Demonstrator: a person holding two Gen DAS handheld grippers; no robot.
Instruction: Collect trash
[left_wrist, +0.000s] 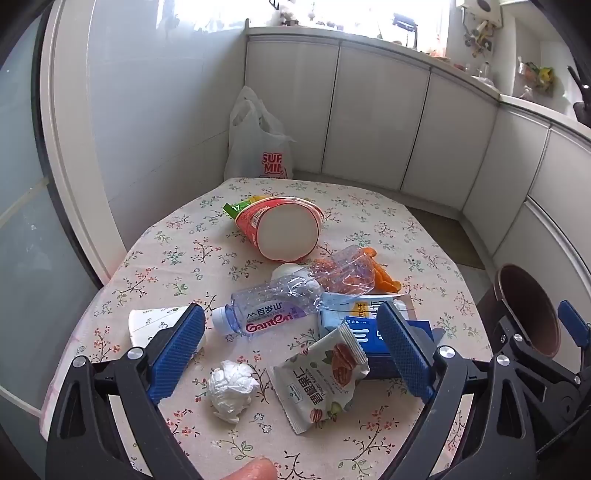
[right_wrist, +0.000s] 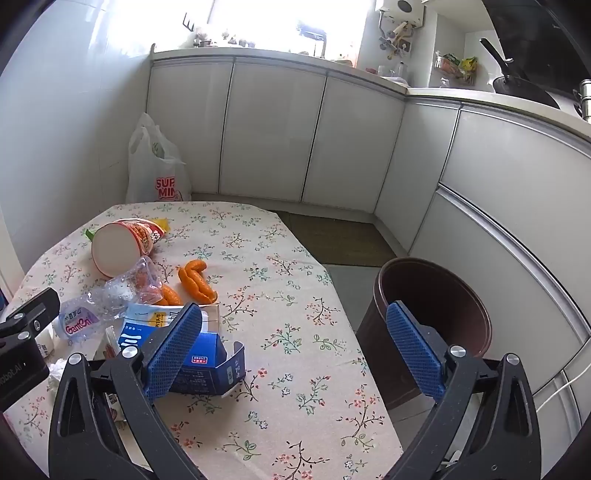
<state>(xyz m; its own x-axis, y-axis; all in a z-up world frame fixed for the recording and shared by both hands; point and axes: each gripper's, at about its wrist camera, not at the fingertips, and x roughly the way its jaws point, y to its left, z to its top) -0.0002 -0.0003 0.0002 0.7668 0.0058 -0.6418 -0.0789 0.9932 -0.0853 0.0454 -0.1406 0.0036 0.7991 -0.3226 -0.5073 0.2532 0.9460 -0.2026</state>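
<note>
Trash lies on the floral tablecloth (left_wrist: 184, 236): a red noodle cup on its side (left_wrist: 284, 229), a crushed clear water bottle (left_wrist: 269, 310), orange peel (right_wrist: 195, 280), a blue carton (right_wrist: 207, 362), a snack wrapper (left_wrist: 321, 380), a crumpled tissue (left_wrist: 232, 384) and a white paper cup (left_wrist: 151, 325). My left gripper (left_wrist: 291, 350) is open and empty above the wrapper and tissue. My right gripper (right_wrist: 295, 347) is open and empty over the table's right side, its left finger by the carton. A brown bin (right_wrist: 432, 317) stands on the floor right of the table.
A white plastic shopping bag (right_wrist: 155, 173) stands on the floor beyond the table's far edge. White kitchen cabinets (right_wrist: 314, 133) run along the back and right. A dark mat (right_wrist: 332, 236) lies on the floor between table and cabinets.
</note>
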